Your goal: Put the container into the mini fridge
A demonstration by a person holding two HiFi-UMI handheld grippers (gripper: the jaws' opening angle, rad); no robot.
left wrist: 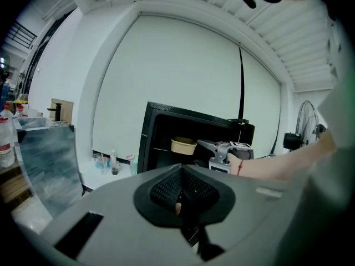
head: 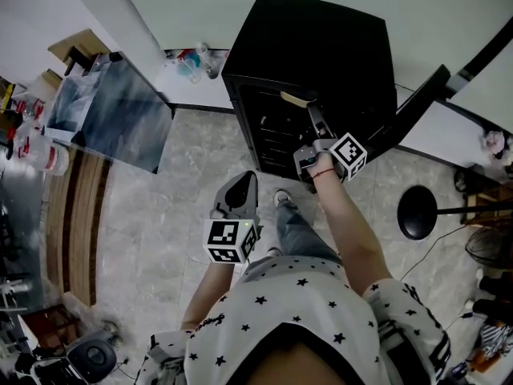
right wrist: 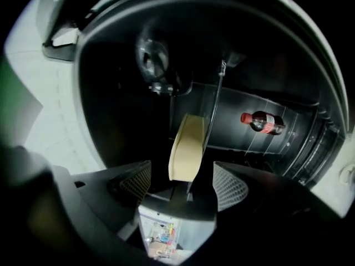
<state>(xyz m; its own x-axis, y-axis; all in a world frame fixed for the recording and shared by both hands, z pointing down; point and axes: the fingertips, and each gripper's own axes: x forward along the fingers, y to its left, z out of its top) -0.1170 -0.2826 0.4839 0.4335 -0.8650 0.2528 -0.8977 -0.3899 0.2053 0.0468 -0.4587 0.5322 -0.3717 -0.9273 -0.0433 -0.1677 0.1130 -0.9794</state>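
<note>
The black mini fridge [head: 321, 46] stands open against the wall. A beige round container [head: 295, 99] rests on its upper shelf, also seen in the left gripper view [left wrist: 183, 146]. My right gripper [head: 311, 112] reaches into the fridge opening. In the right gripper view its jaws [right wrist: 183, 183] stand wide open on either side of the container [right wrist: 187, 147], and neither mesh pad touches it. My left gripper [head: 238, 195] hangs low in front of my body, shut and empty [left wrist: 178, 195], pointing toward the fridge [left wrist: 161, 126].
A cola bottle [right wrist: 262, 122] lies in the fridge door rack. The open door [head: 417, 107] swings out to the right. A glass-topped table [head: 120, 111] stands at left, and a black round base [head: 417, 212] and cables lie at right. A standing fan [left wrist: 308, 126] is behind the fridge.
</note>
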